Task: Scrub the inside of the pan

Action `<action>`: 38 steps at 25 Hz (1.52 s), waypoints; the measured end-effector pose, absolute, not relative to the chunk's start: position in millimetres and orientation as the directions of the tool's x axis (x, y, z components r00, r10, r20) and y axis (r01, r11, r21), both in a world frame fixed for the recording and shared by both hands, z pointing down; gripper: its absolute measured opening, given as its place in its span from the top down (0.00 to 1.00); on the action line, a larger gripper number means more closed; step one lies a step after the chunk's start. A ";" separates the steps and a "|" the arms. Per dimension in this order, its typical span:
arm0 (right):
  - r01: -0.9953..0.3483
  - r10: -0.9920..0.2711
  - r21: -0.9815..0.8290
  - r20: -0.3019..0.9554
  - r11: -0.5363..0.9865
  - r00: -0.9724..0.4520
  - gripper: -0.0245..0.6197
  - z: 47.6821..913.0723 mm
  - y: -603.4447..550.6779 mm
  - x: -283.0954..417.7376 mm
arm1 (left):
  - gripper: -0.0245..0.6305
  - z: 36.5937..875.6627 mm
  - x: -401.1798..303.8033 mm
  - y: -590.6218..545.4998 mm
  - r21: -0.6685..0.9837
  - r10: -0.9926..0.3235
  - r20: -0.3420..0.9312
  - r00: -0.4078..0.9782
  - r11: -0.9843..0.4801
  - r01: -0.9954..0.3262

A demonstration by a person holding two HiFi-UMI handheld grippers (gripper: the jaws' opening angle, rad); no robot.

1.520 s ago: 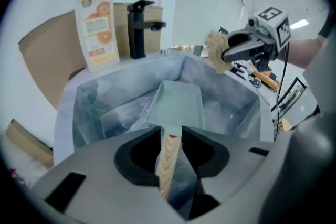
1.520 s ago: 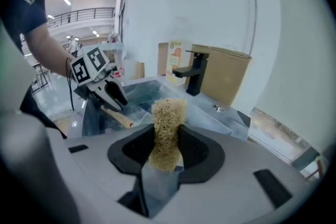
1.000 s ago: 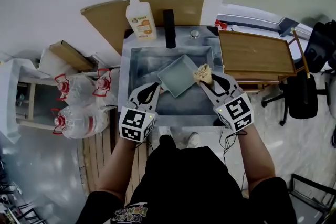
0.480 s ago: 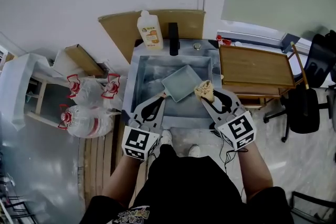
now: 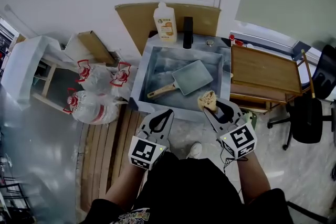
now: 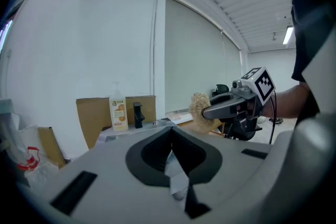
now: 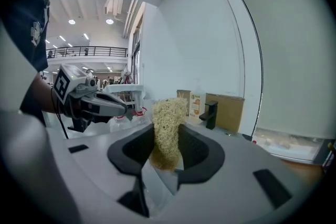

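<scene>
1. We are holding the left gripper (image 5: 166, 113) with its jaws pressed together on nothing. It is hovering just short of the near rim of the grey steel sink (image 5: 137, 93).
2. We are pinching a tan, fibrous loofah scrubber (image 5: 207, 100) between the jaws of the right gripper (image 5: 211, 108). Its tuft is sticking out past the tips, over the sink's near right corner.
3. The grey-green square metal pan (image 5: 193, 75) is lying in the sink, open side up. Its light wooden handle (image 5: 160, 92) is pointing toward the left gripper. Neither gripper is touching the pan.
4. We are judging that scrubbing is not under way at this moment: the scrubber is in hand, but it is well apart from the pan's inside.
5. For the next move, we are expecting the left gripper to need its jaws spread so it can close on the wooden handle and steady the pan.
6. The right gripper would then be lowering the scrubber onto the pan's floor and rubbing across it, keeping clear of the black faucet (image 5: 187, 32) at the sink's far edge.
</scene>
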State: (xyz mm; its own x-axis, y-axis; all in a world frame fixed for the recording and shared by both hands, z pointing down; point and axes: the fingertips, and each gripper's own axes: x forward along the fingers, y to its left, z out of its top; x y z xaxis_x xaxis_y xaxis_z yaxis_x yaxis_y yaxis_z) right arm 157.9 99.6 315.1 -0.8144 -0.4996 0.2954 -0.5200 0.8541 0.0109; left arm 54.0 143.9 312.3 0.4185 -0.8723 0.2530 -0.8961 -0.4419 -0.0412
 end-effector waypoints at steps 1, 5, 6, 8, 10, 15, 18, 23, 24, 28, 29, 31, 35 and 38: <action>-0.523 -0.499 0.000 0.296 0.853 -0.814 0.74 316.9 102.7 156.1 | 0.95 313.3 52.3 146.6 -0.040 -0.872 0.255 0.419 -0.442 -0.896; -0.549 -0.515 -0.044 0.291 0.835 -0.806 0.74 320.2 112.1 149.5 | 0.95 313.8 40.7 154.5 -0.035 -0.868 0.251 0.429 -0.452 -0.892; -0.558 -0.521 -0.053 0.292 0.828 -0.802 0.74 320.8 113.4 147.5 | 0.95 313.8 36.8 155.6 -0.033 -0.864 0.252 0.435 -0.457 -0.889; -0.575 -0.534 -0.066 0.297 0.815 -0.791 0.74 323.2 115.5 142.2 | 0.95 314.0 27.4 157.3 -0.025 -0.856 0.257 0.448 -0.470 -0.882; -0.592 -0.547 -0.076 0.306 0.802 -0.779 0.74 326.5 118.4 134.3 | 0.95 314.5 16.8 159.6 -0.017 -0.846 0.264 0.463 -0.484 -0.875; -0.625 -0.575 -0.081 0.316 0.776 -0.755 0.74 332.1 127.6 111.2 | 0.95 320.7 -6.2 162.7 -0.003 -0.823 0.272 0.498 -0.518 -0.855; -0.642 -0.590 -0.082 0.320 0.762 -0.741 0.74 334.8 136.9 103.5 | 0.95 323.5 -12.5 164.5 0.008 -0.810 0.270 0.520 -0.538 -0.843; -0.671 -0.614 -0.077 0.338 0.737 -0.713 0.74 339.1 152.1 94.2 | 0.95 326.4 -21.3 170.1 0.042 -0.796 0.252 0.550 -0.559 -0.828; -0.675 -0.618 -0.077 0.337 0.734 -0.710 0.74 339.4 155.2 92.8 | 0.95 327.9 -22.8 172.4 0.048 -0.791 0.256 0.555 -0.563 -0.825; -0.688 -0.632 -0.071 0.336 0.722 -0.698 0.74 338.5 163.5 87.9 | 0.95 332.6 -27.0 180.6 0.060 -0.770 0.283 0.571 -0.580 -0.812; -0.690 -0.634 -0.069 0.336 0.720 -0.696 0.74 338.0 165.3 86.9 | 0.95 332.0 -28.0 181.7 0.061 -0.770 0.279 0.573 -0.582 -0.811; -0.693 -0.638 -0.065 0.335 0.718 -0.693 0.74 336.7 168.8 84.8 | 0.95 330.6 -29.8 183.8 0.060 -0.770 0.273 0.576 -0.584 -0.809; -0.695 -0.641 -0.054 0.342 0.717 -0.687 0.74 333.5 175.2 82.1 | 0.95 325.6 -30.3 186.3 0.047 -0.776 0.244 0.582 -0.590 -0.806; -0.694 -0.643 -0.047 0.339 0.718 -0.687 0.74 330.9 177.3 81.1 | 0.95 323.4 -30.7 187.7 0.043 -0.777 0.234 0.585 -0.592 -0.805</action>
State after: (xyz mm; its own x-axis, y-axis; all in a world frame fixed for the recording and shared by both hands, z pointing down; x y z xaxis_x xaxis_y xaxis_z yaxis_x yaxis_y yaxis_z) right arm 81.1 177.3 330.9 -0.6872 -0.6426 0.3389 -0.6945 0.7180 -0.0468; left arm -30.7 187.7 323.4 0.5846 -0.7768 0.2342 -0.8045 -0.5924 0.0432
